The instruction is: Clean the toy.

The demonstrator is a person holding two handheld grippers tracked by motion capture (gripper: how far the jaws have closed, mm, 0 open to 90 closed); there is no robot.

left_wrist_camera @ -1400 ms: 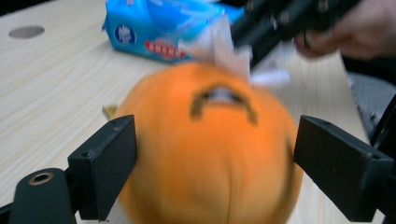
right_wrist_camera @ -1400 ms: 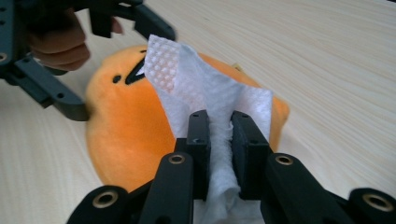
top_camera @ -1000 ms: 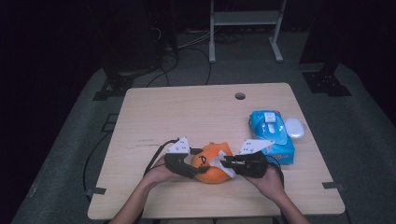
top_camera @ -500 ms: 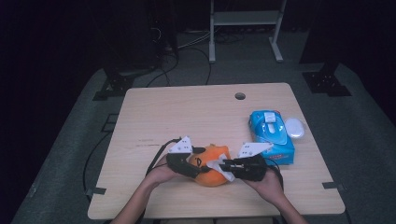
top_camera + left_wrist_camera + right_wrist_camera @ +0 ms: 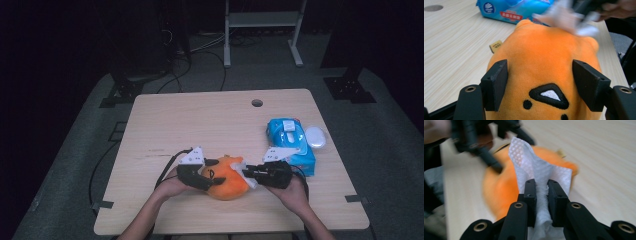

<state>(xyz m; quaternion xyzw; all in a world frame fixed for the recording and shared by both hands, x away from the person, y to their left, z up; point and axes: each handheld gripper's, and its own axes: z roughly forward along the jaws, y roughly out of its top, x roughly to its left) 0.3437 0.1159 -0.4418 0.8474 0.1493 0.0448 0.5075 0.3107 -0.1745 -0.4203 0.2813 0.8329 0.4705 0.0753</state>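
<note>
While I compare this moment with the frames from a second ago, I note that the left gripper (image 5: 200, 174) has just been closing its fingers (image 5: 495, 83) around the orange plush toy (image 5: 227, 176), and its black pads now sit against both flanks of the toy in the left gripper view. I judge this as the toy being steadied for wiping. The toy has stayed near the front edge of the surface (image 5: 200, 120), between the two hands, with its embroidered face toward the left gripper.

The right gripper (image 5: 250, 175) is clenched on a white wet wipe (image 5: 536, 172), which stands up from between its fingers and rests against the toy's far side. The blue wipe pack (image 5: 290, 140) lies just behind the right hand (image 5: 295, 192).

Both forearms enter from the bottom of the high view, the grippers held roughly level and pointing inward at each other across the toy. The left hand (image 5: 172, 186) cups its gripper from below.
</note>
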